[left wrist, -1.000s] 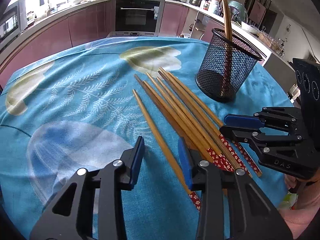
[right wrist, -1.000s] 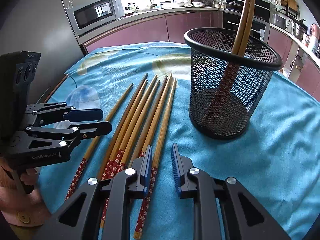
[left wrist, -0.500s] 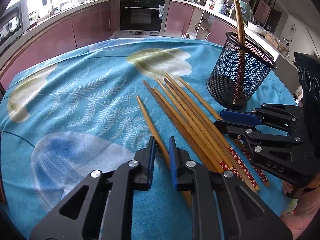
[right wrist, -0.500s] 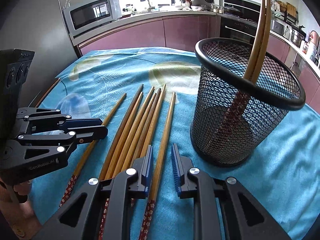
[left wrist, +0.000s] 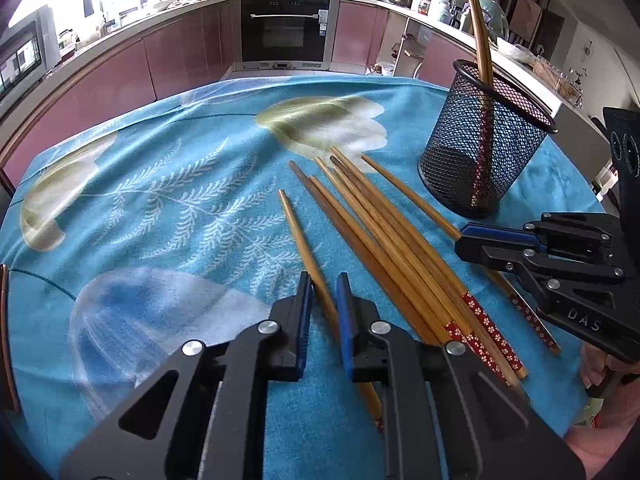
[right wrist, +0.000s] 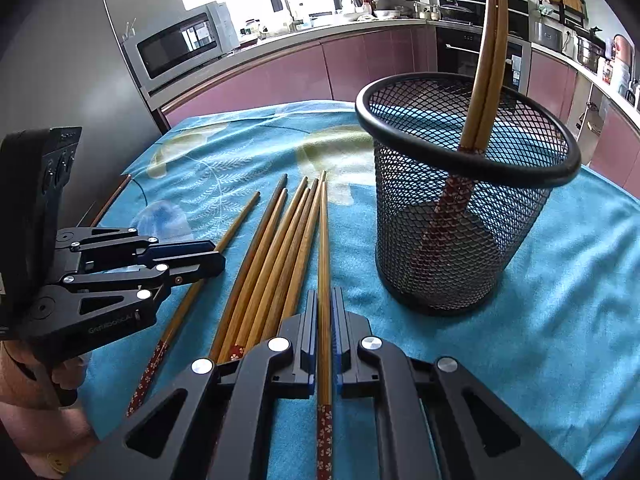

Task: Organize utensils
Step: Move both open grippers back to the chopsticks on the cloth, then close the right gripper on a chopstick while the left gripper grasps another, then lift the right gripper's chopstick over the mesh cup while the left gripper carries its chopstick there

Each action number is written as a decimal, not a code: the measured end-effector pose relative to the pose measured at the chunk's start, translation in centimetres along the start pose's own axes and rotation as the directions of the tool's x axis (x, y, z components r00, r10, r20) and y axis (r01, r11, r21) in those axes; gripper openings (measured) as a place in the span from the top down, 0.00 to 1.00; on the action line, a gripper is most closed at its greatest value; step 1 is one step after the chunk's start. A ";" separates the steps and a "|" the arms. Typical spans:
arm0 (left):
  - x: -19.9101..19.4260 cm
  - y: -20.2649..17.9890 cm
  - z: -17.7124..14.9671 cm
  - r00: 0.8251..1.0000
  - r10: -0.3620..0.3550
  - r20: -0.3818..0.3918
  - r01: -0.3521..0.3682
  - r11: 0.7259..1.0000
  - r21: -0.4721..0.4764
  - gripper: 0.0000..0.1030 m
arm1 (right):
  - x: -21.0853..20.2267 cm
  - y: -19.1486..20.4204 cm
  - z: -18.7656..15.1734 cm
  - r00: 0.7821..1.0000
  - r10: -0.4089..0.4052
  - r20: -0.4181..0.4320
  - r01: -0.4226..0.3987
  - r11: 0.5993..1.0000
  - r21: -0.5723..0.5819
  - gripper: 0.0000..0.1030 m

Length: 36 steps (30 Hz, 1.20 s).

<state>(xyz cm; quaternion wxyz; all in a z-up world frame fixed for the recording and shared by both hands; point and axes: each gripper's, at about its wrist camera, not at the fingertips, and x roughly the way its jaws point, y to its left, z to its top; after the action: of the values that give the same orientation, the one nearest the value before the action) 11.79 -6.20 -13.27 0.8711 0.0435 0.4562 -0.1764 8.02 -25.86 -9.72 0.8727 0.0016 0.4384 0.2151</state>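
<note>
Several wooden chopsticks point(left wrist: 384, 232) with red flowered ends lie side by side on the blue cloth. A black mesh cup point(left wrist: 486, 140) stands at the right and holds two chopsticks point(right wrist: 484, 64) upright. My left gripper point(left wrist: 324, 300) has its jaws close around the leftmost single chopstick point(left wrist: 304, 248), with small gaps still showing. My right gripper point(right wrist: 325, 316) is shut on the rightmost chopstick point(right wrist: 323, 240), which lies next to the cup point(right wrist: 464, 208). Each gripper shows in the other view, the left point(right wrist: 208, 254) and the right point(left wrist: 466, 240).
The table carries a blue cloth with leaf prints point(left wrist: 160, 184). Kitchen counters, an oven point(left wrist: 288, 28) and a microwave point(right wrist: 184, 44) ring the room behind. The table edge is near on the right side.
Both grippers have closed in: the left from wide open to tight around the single chopstick, the right from a narrow gap to shut on the rightmost chopstick. Both moved forward along the sticks.
</note>
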 end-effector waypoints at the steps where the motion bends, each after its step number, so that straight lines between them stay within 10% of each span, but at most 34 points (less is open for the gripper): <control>1: 0.0 0.0 0.0 1.000 0.005 0.002 -0.005 1.000 -0.001 0.88 | -0.2 0.1 0.0 1.000 0.006 0.004 -0.006 1.000 -0.002 0.94; 18: -5.5 0.5 0.6 0.988 -0.112 0.103 0.116 0.993 -0.034 0.93 | -6.7 0.6 -0.1 0.982 0.121 0.143 -0.118 0.993 -0.029 0.94; 36: -14.4 -0.2 3.4 0.900 -0.316 0.299 0.329 0.944 0.008 0.93 | -11.9 -1.1 1.4 0.947 0.114 0.301 -0.115 0.993 -0.015 0.94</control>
<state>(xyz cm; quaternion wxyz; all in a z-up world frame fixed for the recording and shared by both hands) 6.89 -3.41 0.39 0.8891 -0.0781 0.3250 -0.3128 3.29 -31.09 0.05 0.9153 0.0607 0.2997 0.2620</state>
